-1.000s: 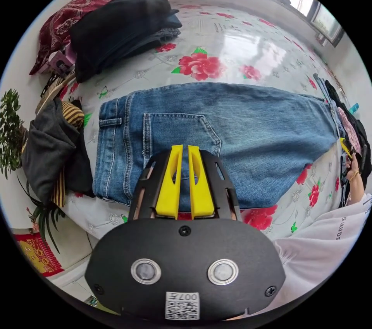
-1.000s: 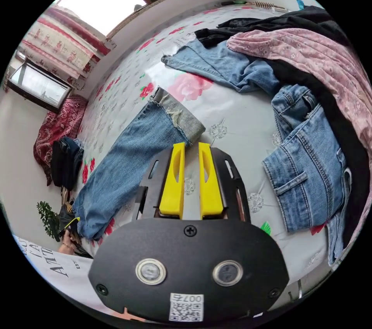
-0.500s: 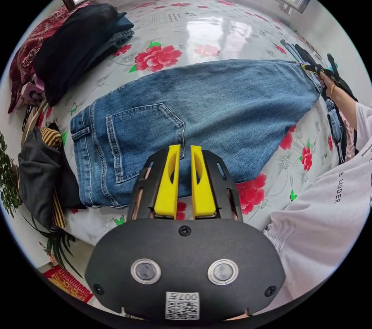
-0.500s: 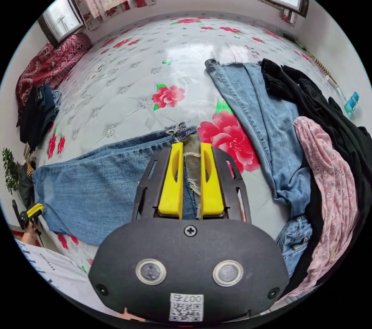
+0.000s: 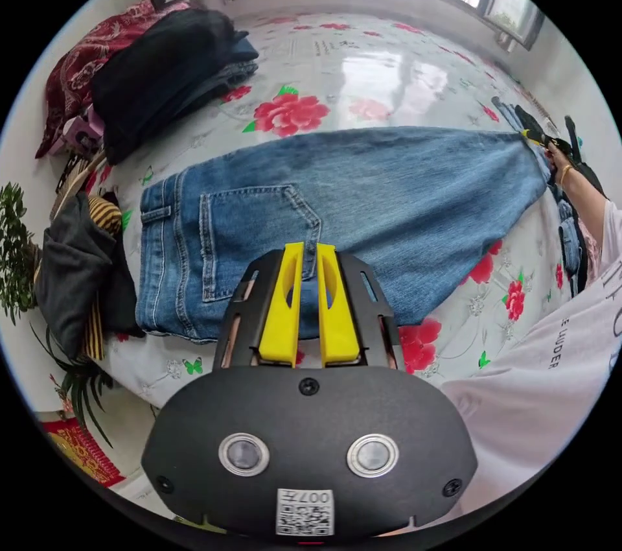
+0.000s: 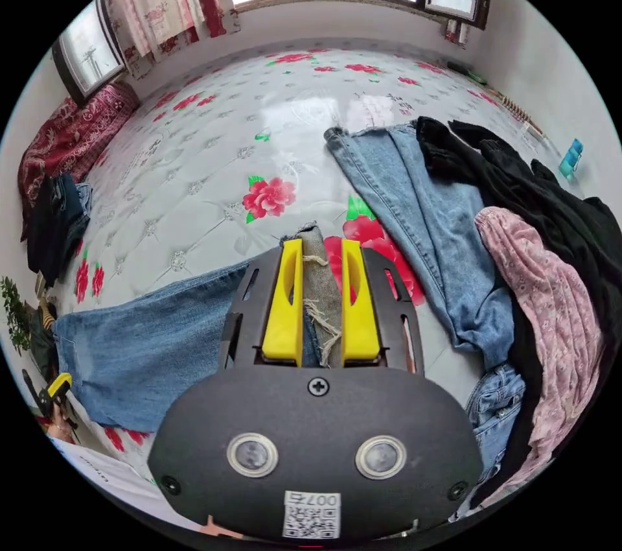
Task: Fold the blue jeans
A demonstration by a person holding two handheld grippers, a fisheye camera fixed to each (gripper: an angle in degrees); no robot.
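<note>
Yellow-jawed right gripper (image 6: 322, 304) is clamped on the faded blue denim jeans' (image 6: 155, 343) frayed hem, evidently so the leg can be folded over.

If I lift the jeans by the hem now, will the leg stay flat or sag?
Likely sag: the blue jeans lie limp and flat on the floral sheet. The denim looks thick, so probably heavy. The frayed hem sits between the right gripper jaws; it might slip.

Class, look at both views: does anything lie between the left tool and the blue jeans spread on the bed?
Nothing visible does. The left tool hangs directly over the blue jeans, near the seat, with bare denim beneath. The right tool has the frayed hem between its jaws.
</note>
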